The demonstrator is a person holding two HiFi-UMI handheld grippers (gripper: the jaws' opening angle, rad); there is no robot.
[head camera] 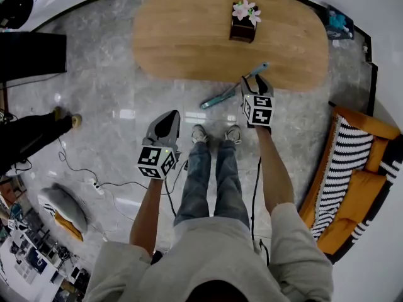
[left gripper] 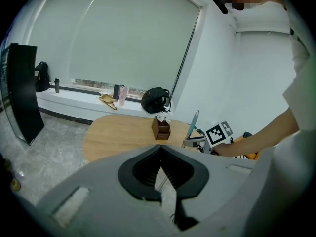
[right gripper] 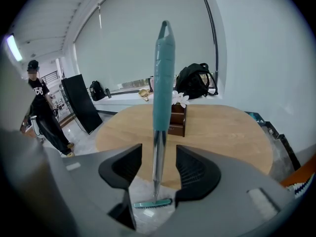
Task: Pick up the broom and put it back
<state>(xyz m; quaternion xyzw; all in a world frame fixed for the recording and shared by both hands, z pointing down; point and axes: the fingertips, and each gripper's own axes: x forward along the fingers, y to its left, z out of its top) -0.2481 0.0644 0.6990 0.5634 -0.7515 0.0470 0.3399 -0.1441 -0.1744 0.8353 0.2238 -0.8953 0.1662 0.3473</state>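
Note:
The broom point(head camera: 224, 96) has a teal handle and a metal shaft, and it leans against the front edge of the oval wooden table point(head camera: 189, 36) with its teal head on the floor. My right gripper point(head camera: 254, 80) is open around the shaft. In the right gripper view the shaft point(right gripper: 158, 152) runs up between the two pads without touching either, and the broom head point(right gripper: 152, 203) lies on the floor below. My left gripper point(head camera: 170, 116) hangs over the floor to the left of the broom. It is shut with nothing in it point(left gripper: 160, 149). The broom handle point(left gripper: 193, 123) also shows from that side.
A brown box with flowers point(head camera: 243, 25) stands on the table. An orange and striped sofa point(head camera: 352, 181) is at the right. Cables and a power strip point(head camera: 94, 182) lie on the floor at the left. My shoes point(head camera: 217, 133) stand just before the broom head. A person point(right gripper: 42, 117) stands far left.

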